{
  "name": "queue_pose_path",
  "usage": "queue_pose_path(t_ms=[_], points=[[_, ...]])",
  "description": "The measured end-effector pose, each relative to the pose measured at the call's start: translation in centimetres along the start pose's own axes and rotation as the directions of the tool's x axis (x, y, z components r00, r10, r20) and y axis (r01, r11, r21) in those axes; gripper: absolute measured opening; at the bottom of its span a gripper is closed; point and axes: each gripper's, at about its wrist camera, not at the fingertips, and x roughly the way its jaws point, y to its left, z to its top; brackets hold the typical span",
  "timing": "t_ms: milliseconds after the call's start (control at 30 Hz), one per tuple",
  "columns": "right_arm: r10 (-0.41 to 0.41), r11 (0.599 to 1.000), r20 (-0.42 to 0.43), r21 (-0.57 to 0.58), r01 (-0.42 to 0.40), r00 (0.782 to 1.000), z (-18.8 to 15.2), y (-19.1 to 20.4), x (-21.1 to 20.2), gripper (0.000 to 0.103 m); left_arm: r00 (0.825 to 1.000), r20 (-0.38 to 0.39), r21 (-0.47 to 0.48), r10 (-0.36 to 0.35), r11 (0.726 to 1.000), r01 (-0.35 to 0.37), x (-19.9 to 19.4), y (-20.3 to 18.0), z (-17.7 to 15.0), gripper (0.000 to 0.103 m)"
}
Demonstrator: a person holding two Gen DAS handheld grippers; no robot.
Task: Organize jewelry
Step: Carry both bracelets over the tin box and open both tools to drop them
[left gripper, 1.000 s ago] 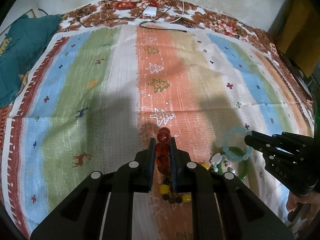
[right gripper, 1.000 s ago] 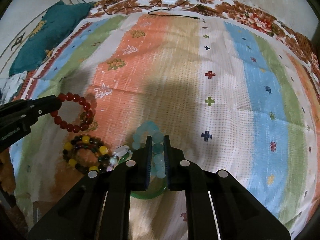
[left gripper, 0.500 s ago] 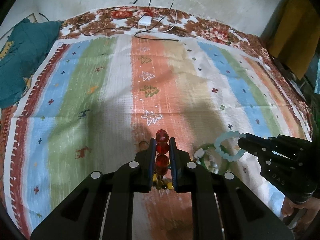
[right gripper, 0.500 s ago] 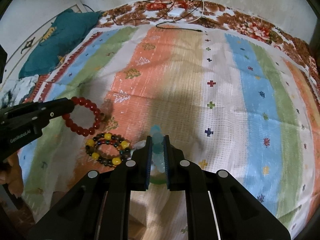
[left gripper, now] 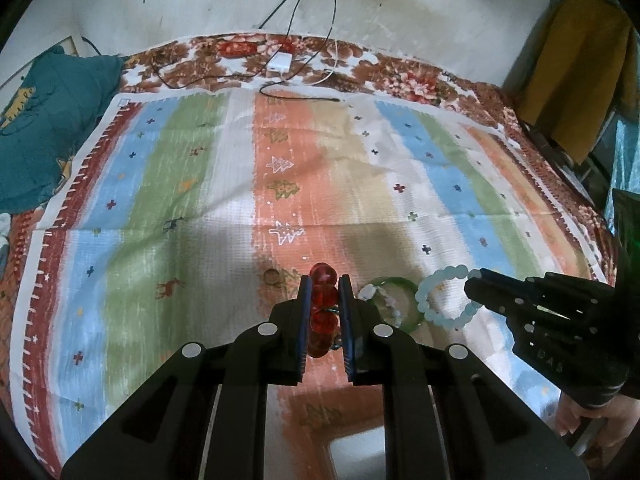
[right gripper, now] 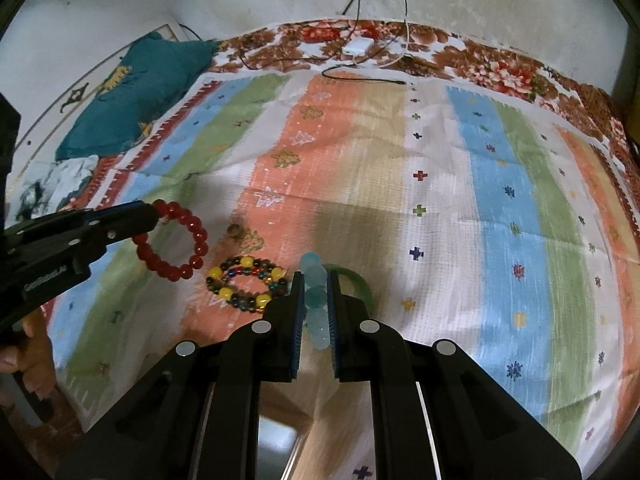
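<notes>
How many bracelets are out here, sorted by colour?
Red bead bracelet: 1, held in the left gripper
Pale blue bead bracelet: 1, held in the right gripper
Yellow and dark mixed bead bracelet: 1, lying on the cloth
Green bangle: 1, lying on the cloth
White bead bracelet: 1, lying across the green bangle
Total: 5

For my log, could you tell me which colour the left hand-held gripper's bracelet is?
Red bracelet, clearest in the right wrist view.
</notes>
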Motion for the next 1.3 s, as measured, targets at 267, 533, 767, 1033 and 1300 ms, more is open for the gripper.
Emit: queue_pose_path(t_ms=[267,533,767,1033,1300], points=[[0.014,0.999,0.046,-0.029,-0.013,0.999,-0.7,1.2,-2.3,0.012,1.0,0.004,0.008,-0.009,1.0,0.009,-1.0,-0.4,-0.7,0.013],[0.04,0.999,0.063,-0.035,-0.037,0.997,-1.7,1.4,-3.6,0.012,0.999,0.03,0.029,-0.036,0.999,0.035,-3.0,-1.5,-2.1,0.013],[0.054,0.998,0.068,-0.044,-0.051,0.996,-2.7,2.1,-4.6,0.012,0.997,0.045,0.04,-0.056,0.998,0.055,-4.4,-2.1,-3.1,0.013],[0.072,0.996,0.074,-0.063,-0.067,0.995,-4.2,3.1,-5.9,0.012,0.995,0.059,0.054,-0.085,0.995,0.081,-6.2,-3.1,-5.0,0.013],[0.104,0.992,0.07,-0.078,-0.099,0.992,-5.8,4.0,-7.0,0.012,0.992,0.064,0.057,-0.107,0.993,0.103,-7.4,-3.9,-7.1,0.013]])
